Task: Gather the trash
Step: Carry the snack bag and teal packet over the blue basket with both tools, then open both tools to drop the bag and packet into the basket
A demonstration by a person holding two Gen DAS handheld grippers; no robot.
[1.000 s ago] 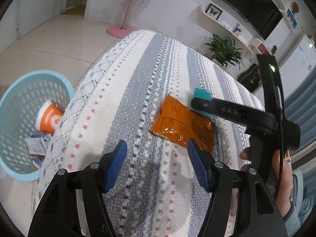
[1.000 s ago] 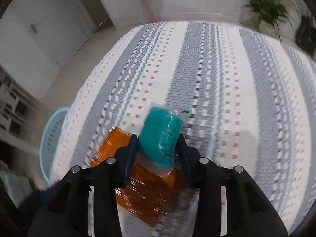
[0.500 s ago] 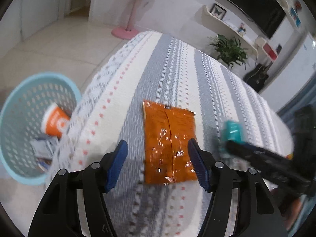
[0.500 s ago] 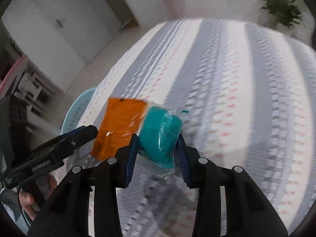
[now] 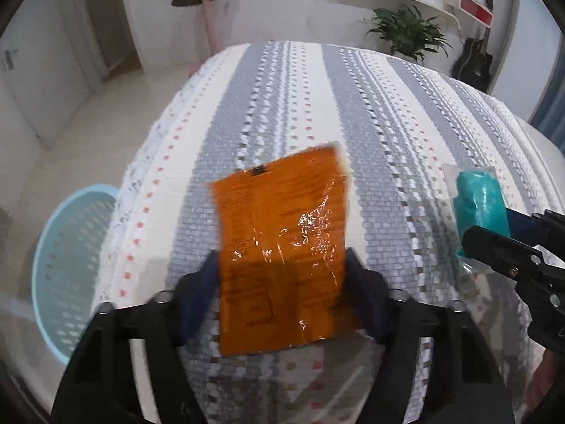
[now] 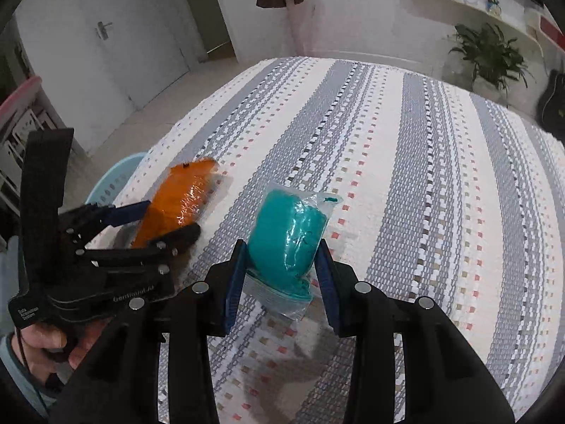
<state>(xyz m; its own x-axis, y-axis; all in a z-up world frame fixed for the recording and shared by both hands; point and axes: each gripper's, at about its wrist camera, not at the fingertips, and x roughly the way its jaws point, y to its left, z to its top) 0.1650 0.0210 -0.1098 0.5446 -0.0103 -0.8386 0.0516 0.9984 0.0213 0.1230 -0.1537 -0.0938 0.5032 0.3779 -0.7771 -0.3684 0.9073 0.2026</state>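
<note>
An orange foil packet (image 5: 286, 247) lies between the blue pads of my left gripper (image 5: 282, 293), lifted off the striped cloth; its edges touch both pads. It also shows in the right wrist view (image 6: 176, 205), with the left gripper (image 6: 155, 222) around it. My right gripper (image 6: 280, 265) is shut on a teal bundle in clear plastic (image 6: 289, 236) and holds it above the table; the bundle also shows at the right in the left wrist view (image 5: 480, 208). A light blue trash basket (image 5: 67, 268) stands on the floor left of the table.
The table wears a grey and white striped cloth (image 5: 353, 106) with a lace edge at the left. The basket rim (image 6: 116, 176) peeks past the table edge. A potted plant (image 5: 406, 31) and a guitar (image 5: 475, 63) stand beyond the far side.
My left gripper moved onto the orange packet and closed its pads against it, lifting it. My right gripper, still holding the teal bundle, moved over to the right of the left gripper.
</note>
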